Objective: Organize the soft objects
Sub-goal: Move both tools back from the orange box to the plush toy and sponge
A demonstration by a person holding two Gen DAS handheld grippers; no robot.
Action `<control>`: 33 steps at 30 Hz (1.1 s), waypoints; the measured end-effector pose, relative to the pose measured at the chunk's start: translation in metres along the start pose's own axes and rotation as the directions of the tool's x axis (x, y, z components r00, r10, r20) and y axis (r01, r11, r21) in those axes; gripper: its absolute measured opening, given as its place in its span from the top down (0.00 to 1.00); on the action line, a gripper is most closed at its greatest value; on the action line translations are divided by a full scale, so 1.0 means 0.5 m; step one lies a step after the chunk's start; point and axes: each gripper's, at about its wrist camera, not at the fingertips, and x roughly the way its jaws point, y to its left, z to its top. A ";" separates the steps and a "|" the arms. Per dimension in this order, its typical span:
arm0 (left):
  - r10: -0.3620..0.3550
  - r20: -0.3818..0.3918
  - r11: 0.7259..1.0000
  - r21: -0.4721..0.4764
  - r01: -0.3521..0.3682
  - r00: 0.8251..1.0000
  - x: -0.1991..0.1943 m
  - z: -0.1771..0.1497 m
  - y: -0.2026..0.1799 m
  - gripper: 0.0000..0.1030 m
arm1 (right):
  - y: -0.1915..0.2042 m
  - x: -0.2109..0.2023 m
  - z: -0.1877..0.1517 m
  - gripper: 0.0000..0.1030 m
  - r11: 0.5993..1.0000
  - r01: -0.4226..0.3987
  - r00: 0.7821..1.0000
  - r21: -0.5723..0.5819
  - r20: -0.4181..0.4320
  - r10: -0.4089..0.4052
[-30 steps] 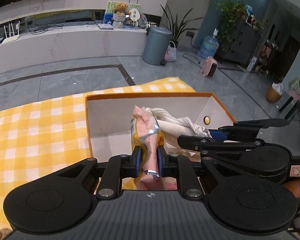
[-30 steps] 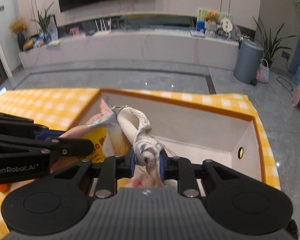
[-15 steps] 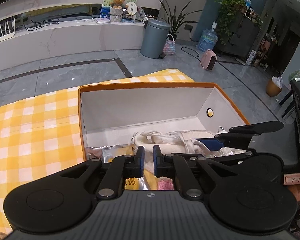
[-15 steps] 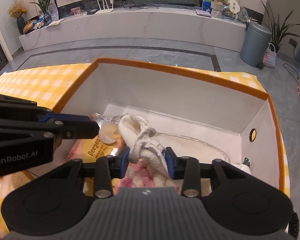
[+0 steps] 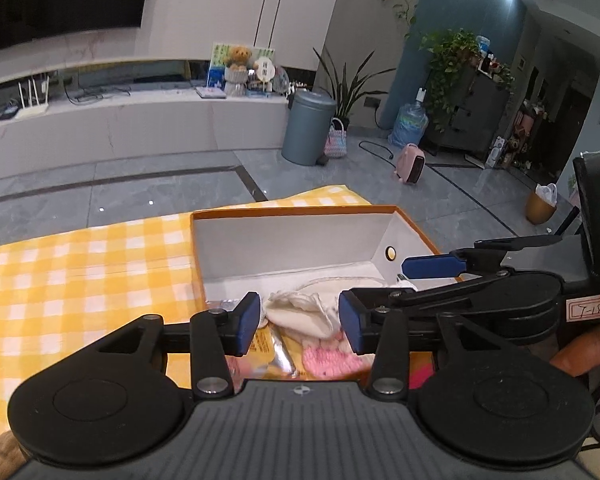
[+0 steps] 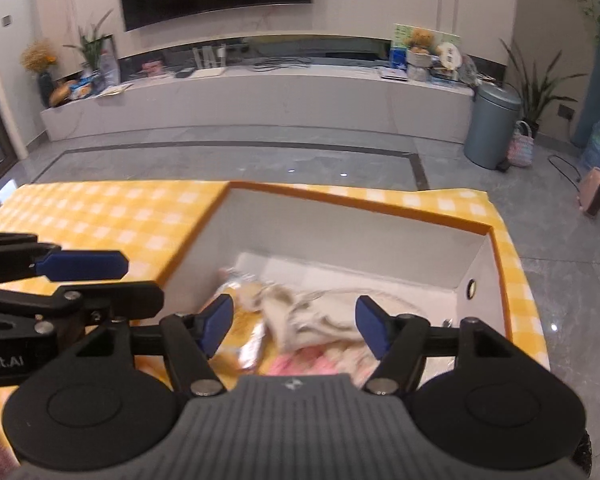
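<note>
Left wrist view: the left gripper is seen above the near end of an orange-rimmed cardboard box that stands on a yellow checked cloth. Its jaws have just been opening and are now spread, with nothing pressed between the blue pads. Below them, inside the box, a cream cloth bundle, a pink knitted item and a yellow foil snack pouch are lying. The right gripper is seen from the side at the right, with a handwritten label reading roughly "7-15" on its body.

Right wrist view: the right gripper is likewise held over the box; its jaws have just been opening and stand wide apart, gripping nothing. The cream bundle, blurred, is lying in the box between and below the pads. On the left gripper, the partial marking "bot.AI" can be read.
</note>
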 end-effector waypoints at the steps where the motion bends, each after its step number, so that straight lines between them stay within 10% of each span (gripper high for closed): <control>1: 0.004 -0.002 1.000 -0.004 -0.004 1.000 -0.014 -0.005 -0.003 0.49 | 0.010 -0.013 -0.006 0.35 1.000 -0.002 1.000 -0.011 0.001 0.002; 18: 0.120 -0.031 0.988 -0.093 -0.123 0.992 -0.189 -0.171 0.027 0.45 | 0.173 -0.160 -0.190 0.27 0.997 -0.079 0.995 -0.008 0.067 0.079; 33: 0.206 -0.085 0.954 -0.204 -0.220 0.975 -0.268 -0.300 0.162 0.44 | 0.300 -0.097 -0.292 0.27 0.992 -0.120 0.993 0.031 -0.012 0.120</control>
